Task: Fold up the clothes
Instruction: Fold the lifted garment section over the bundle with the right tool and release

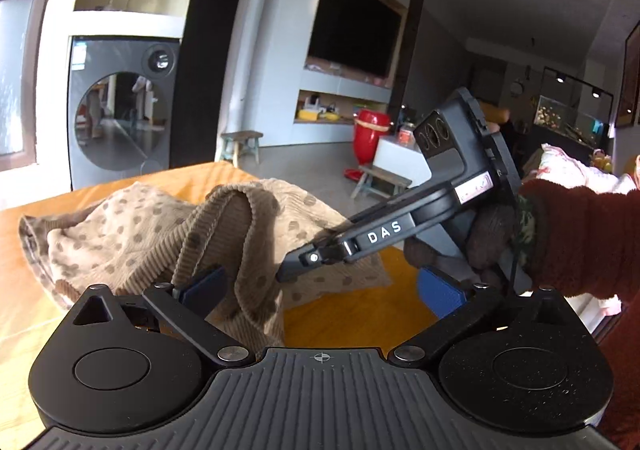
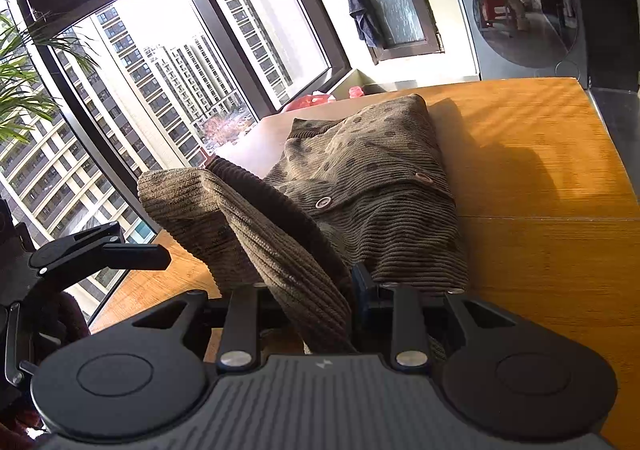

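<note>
Right tongs (image 2: pixel 316 290) are clamped on a ribbed hem band of the dotted knit cardigan (image 2: pixel 372 186), the band rising between the closed pads and draping back over the garment. Left tongs (image 1: pixel 320 290) stand wide apart, with a fold of the same cardigan (image 1: pixel 132 226) hanging against the left blue pad (image 1: pixel 208 284) while the right blue pad (image 1: pixel 440 290) is bare; nothing is pinched between them. Seen from the left wrist, the right tongs (image 1: pixel 296 264) reach into the cloth from the right, carried by a gloved hand (image 1: pixel 484 242) in a red fleece sleeve (image 1: pixel 580 234).

The cardigan lies bunched on the orange wooden tabletop (image 2: pixel 540 178), button placket uppermost with two buttons (image 2: pixel 323 203) showing, its bulk compact rather than spread flat. Such a heap fits either a garment being gathered toward a fold or one being lifted out of a partial fold; the views do not decide between them.

For the lifted edge to be handled well, the held band should stay taut and level so the knit does not twist. A second hold on the matching corner of the hem would let the edge travel as a straight line. Stretchy ribbing sags readily, so slow, even lifting is advisable, and the hanging fold at the left pad is likely to drag if ignored.
</note>
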{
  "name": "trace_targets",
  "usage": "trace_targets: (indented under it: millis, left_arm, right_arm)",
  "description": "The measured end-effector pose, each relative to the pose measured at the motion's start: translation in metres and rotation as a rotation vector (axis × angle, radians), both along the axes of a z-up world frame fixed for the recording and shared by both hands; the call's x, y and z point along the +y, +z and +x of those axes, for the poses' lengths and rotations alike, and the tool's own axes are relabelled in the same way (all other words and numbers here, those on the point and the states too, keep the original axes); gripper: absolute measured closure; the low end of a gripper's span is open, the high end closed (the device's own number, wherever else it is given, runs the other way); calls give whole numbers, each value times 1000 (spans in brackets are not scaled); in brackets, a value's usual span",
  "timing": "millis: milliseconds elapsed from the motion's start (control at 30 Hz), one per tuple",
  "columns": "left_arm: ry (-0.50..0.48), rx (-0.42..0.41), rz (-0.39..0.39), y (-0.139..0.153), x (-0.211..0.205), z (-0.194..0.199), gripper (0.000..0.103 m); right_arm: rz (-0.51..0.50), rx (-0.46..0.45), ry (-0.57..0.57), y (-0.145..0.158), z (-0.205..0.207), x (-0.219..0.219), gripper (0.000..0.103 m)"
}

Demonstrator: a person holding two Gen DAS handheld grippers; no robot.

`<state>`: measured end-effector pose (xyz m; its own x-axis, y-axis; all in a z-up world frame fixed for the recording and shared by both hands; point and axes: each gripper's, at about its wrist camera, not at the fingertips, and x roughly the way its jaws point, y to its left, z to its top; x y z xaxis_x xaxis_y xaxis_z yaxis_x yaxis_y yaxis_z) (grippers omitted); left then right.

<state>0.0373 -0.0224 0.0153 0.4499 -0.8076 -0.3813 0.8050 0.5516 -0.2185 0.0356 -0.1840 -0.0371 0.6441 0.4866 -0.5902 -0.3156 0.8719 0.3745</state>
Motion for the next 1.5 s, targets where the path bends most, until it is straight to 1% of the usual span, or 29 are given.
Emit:
trace_targets:
  millis: [133, 167, 200, 233, 300, 400, 500, 533, 600, 633, 667, 700, 733, 767, 833, 867, 933, 1000, 1033, 1100, 1133, 1200, 1233, 1300, 1400, 1467, 1500]
  left_arm:
    - [-77, 53, -76, 4, -12, 10, 0]
    - [-96, 66, -95, 5, -15, 12, 0]
    - [-123, 83, -132, 8, -16, 13, 0]
    - [-143, 98, -171, 13, -16, 13, 0]
    - [-147, 91, -213, 25, -15, 14, 0]
    - [-138, 82, -225, 36, -10, 15, 0]
    - [-127, 77, -222, 42, -6, 15, 0]
    - [-121, 77, -210, 41, -6, 15, 0]
    - [-108, 72, -173, 36, -2, 10, 0]
    - [-99, 60, -144, 34, 3, 4, 0]
    - [-86, 34, -107, 32, 7, -2, 0]
    - [-69, -3, -64, 30, 12, -9, 0]
    - [-45, -47, -11, 28, 17, -16, 0]
    - [-22, -88, 40, 26, 20, -22, 0]
    - [24, -162, 161, 18, 25, -31, 0]
    - [35, -185, 220, 13, 26, -31, 0]
    - [41, -212, 311, 1, 24, -27, 0]
    - [36, -222, 353, -6, 24, -13, 0]
    - [25, -209, 331, -7, 28, -4, 0]
    - [-7, -154, 230, -6, 39, 19, 0]
    - [-16, -109, 155, -5, 49, 34, 0]
    - [-24, 10, -31, -4, 72, 71, 0]
    - [-21, 58, -103, -5, 82, 87, 0]
    - [41, 152, -231, -12, 106, 121, 0]
    - [109, 258, -355, -21, 135, 154, 0]
    - [134, 288, -399, -27, 152, 162, 0]
    - [138, 290, -399, -29, 156, 162, 0]
  right_arm:
    - [-127, -75, 56, 1, -19, 10, 71]
    - [-156, -88, 71, 1, -23, 12, 68]
    - [-180, -102, 83, 0, -28, 12, 61]
    - [-206, -120, 90, 0, -32, 13, 58]
    - [-275, -169, 110, 1, -42, 16, 45]
    - [-440, -279, 174, -3, -57, 31, 36]
    - [-606, -389, 221, -13, -65, 54, 35]
    - [-649, -424, 225, -16, -65, 62, 35]
    - [-696, -486, 228, -22, -59, 77, 36]
    - [-683, -485, 230, -21, -53, 81, 41]
    - [-637, -457, 233, -16, -46, 80, 68]
    - [-591, -428, 235, -11, -39, 79, 82]
    - [-544, -400, 236, -6, -32, 78, 82]
    - [-506, -376, 238, -1, -27, 76, 86]
    - [-476, -356, 236, 9, -24, 69, 89]
    - [-474, -345, 238, 13, -24, 67, 90]
    - [-492, -329, 259, 16, -27, 65, 91]
    - [-527, -316, 284, 20, -31, 66, 94]
    - [-544, -311, 297, 22, -33, 67, 94]
    - [-582, -310, 319, 30, -37, 68, 95]
    - [-605, -310, 335, 35, -35, 70, 95]
    - [-670, -319, 394, 47, -17, 79, 95]
    - [-702, -323, 423, 52, -8, 84, 95]
    - [-766, -331, 482, 64, 11, 94, 95]
    - [-862, -342, 570, 82, 38, 108, 94]
    - [-926, -349, 629, 93, 57, 117, 94]
    - [-949, -350, 660, 98, 69, 122, 94]
